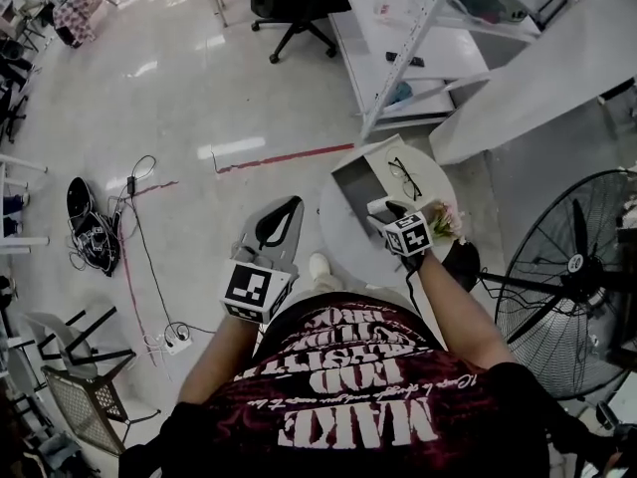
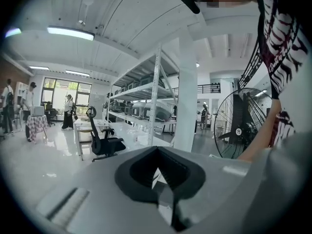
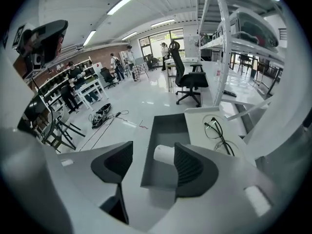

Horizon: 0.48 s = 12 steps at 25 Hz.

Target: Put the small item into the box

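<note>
A grey open box (image 3: 165, 130) stands on a round white table (image 1: 343, 232). A small white cylinder (image 3: 163, 153) lies inside the box, partly hidden behind my right gripper's right pad (image 3: 191, 165). My right gripper (image 3: 153, 151) hangs over the box's near end, tilted down, open, its pads touching nothing. In the head view the same gripper (image 1: 383, 208) sits at the near edge of the box (image 1: 355, 182). My left gripper (image 1: 288, 207) hovers left of the table above the floor. In its own view it (image 2: 157, 150) points level into the room, shut and empty.
A pair of glasses (image 3: 217, 130) lies on the white lid right of the box, and pink flowers (image 1: 444, 221) sit at the table's right edge. A large fan (image 1: 572, 267) stands to the right, metal shelving (image 1: 418, 28) behind the table, and an office chair (image 1: 289, 3) beyond.
</note>
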Each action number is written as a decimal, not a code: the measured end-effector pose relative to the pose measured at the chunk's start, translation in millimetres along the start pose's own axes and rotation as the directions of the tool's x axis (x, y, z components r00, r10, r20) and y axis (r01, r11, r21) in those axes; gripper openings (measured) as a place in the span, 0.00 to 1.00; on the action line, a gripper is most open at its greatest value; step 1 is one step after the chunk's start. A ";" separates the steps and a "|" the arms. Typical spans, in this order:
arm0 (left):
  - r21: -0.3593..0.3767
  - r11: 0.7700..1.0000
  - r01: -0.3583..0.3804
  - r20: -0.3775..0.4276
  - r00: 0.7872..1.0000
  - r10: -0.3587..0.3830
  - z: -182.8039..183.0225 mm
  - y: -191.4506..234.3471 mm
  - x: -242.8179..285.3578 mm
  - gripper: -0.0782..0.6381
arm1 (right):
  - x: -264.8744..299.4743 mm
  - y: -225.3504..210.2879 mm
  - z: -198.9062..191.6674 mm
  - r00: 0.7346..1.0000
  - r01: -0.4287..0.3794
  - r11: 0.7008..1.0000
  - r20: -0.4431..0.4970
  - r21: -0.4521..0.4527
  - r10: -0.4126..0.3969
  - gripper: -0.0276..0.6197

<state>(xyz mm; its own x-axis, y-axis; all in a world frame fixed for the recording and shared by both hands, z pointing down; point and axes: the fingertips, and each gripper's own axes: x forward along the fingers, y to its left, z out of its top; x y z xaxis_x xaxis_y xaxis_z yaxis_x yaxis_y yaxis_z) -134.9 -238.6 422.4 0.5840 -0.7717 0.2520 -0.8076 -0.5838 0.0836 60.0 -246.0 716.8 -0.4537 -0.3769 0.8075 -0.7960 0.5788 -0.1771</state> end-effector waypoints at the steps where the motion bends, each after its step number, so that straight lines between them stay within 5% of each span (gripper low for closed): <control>1: -0.008 1.000 -0.005 -0.008 1.000 0.005 -2.7 0.0 0.1 0.11 | 3.4 -0.5 -1.9 1.000 -0.008 1.000 -0.010 0.000 0.008 0.51; 12: 0.009 1.000 -0.003 -0.033 0.999 0.003 -4.9 -6.0 22.0 0.11 | 28.0 -8.7 -14.9 0.998 -0.046 0.999 -0.042 0.018 0.047 0.61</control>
<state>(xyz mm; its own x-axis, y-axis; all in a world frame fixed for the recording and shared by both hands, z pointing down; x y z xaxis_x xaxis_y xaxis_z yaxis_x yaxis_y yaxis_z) -117.6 -250.9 432.2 0.5785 -0.7645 0.2842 -0.8083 -0.5841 0.0741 60.2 -250.8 749.3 -0.4734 -0.3184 0.8213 -0.7810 0.5828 -0.2242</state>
